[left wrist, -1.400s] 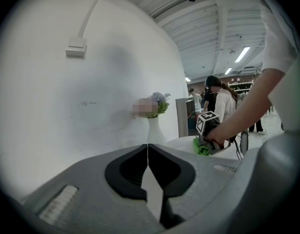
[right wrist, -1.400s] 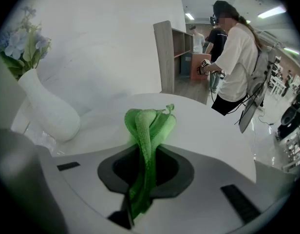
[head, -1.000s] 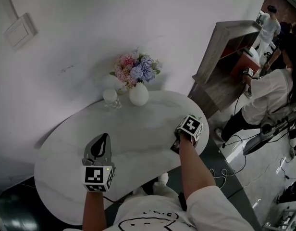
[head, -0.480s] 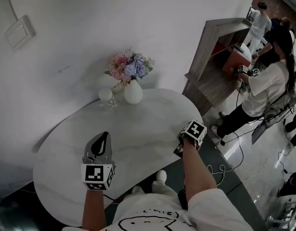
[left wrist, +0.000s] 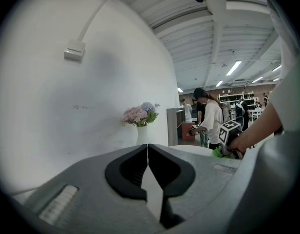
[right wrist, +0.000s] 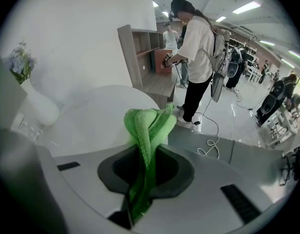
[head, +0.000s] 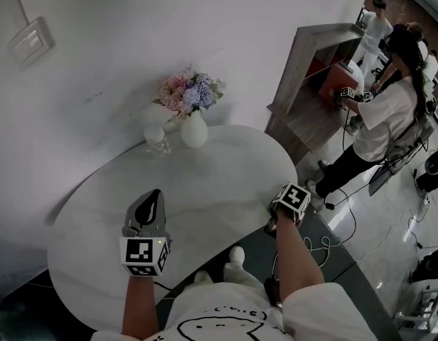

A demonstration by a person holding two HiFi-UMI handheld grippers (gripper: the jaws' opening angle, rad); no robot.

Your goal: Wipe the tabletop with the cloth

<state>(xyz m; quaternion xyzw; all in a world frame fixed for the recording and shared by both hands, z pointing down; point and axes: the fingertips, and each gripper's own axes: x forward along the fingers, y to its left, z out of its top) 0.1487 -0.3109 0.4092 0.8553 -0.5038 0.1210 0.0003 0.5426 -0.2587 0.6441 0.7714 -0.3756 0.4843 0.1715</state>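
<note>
A white, rounded tabletop with faint grey veining fills the lower left and middle of the head view, and its far edge runs close along a white wall. Near that far edge, in the upper middle of the frame, a white vase stands upright and holds pink and bluish flowers. Just left of the vase, slightly apart from it, a small clear glass stands on the same surface.
</note>
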